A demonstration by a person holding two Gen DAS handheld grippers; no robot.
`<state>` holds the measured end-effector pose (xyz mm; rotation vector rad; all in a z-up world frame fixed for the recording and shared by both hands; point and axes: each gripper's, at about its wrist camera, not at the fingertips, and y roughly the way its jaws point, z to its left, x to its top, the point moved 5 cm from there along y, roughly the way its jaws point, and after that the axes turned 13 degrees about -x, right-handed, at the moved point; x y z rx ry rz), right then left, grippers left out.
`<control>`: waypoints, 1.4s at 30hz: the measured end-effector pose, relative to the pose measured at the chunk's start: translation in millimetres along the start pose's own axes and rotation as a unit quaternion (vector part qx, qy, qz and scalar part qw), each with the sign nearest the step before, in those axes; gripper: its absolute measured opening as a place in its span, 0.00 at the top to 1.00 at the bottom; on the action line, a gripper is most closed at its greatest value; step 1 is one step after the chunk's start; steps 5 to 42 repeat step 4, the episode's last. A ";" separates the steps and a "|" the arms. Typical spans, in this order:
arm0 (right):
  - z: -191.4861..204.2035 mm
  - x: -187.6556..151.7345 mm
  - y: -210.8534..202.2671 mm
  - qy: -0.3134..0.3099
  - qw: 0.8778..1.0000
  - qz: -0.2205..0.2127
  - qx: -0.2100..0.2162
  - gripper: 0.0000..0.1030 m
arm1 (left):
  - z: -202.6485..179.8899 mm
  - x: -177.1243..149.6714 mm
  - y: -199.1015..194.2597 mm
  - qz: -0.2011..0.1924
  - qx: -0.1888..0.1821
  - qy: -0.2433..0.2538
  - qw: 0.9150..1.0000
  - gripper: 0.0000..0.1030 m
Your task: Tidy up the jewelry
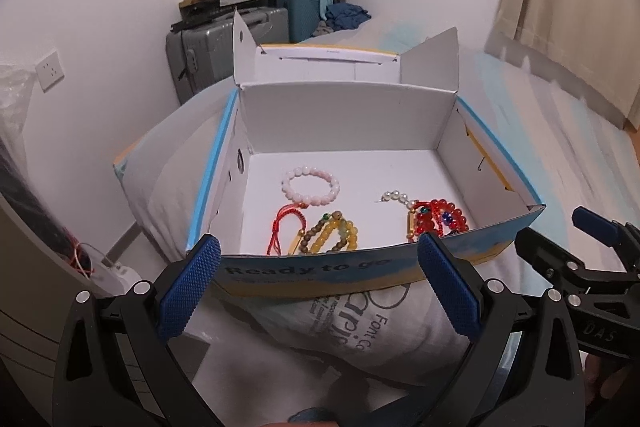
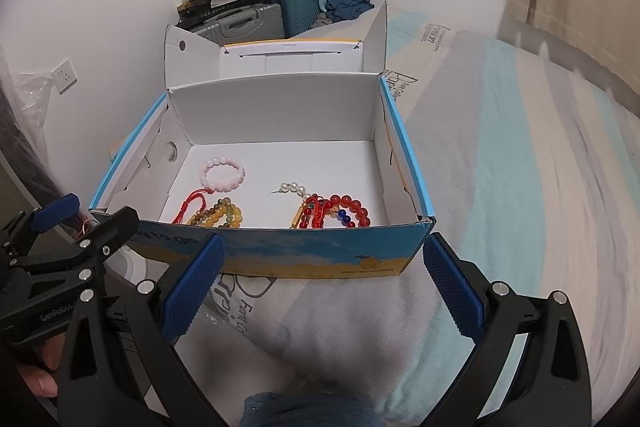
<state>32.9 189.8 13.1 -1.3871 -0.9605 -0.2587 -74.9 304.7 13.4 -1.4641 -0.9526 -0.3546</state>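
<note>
Jewelry all sits inside the open white cardboard box with blue-and-yellow outer print, on the bed. Left to right: pink round-bead bracelet lying alone; red braided cord bracelet touching the yellow-and-brown bead strands; white pearl string running into the heap of red beads with blue ones. Left gripper and right gripper both gape wide, holding nothing, short of the near wall. Stage ambiguous: could be pre-sort or just deposited. Any pickup needs a narrow pinch on one strand, since the heaps are tangled.
</note>
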 end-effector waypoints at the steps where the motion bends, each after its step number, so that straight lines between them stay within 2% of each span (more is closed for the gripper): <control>1: -0.4 -0.2 0.1 0.001 1.000 0.000 0.000 0.07 | -0.2 0.1 -0.8 -0.001 -0.001 0.001 1.000 0.06; 42: -0.7 -1.0 -0.1 0.002 1.000 0.001 0.001 0.07 | 0.0 -0.7 -1.5 0.001 -0.001 -0.003 1.000 0.06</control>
